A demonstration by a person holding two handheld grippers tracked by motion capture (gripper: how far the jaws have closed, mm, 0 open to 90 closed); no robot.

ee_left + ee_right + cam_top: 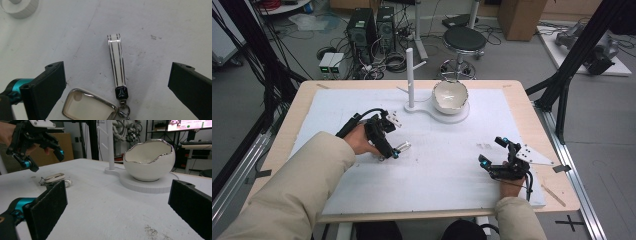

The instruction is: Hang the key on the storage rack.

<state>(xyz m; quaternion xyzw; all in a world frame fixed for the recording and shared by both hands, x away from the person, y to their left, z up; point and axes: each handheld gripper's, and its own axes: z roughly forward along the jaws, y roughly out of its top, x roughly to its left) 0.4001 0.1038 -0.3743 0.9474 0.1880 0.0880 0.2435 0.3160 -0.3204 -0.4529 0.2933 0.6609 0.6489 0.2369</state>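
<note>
Quick count of what's on the table: two grippers, one per hand. The left gripper [388,150] has its jaws spread wide, and so does the right gripper [493,151].

One key fob [88,107], lying right under the left gripper between its jaws. It has one clear strap [117,62] hooked on, running straight out ahead of those jaws.

One egg-shaped bowl [450,96], well ahead of both grippers. It sits on one white stand [458,117], which has one upright post [410,77] beside the bowl.
</note>
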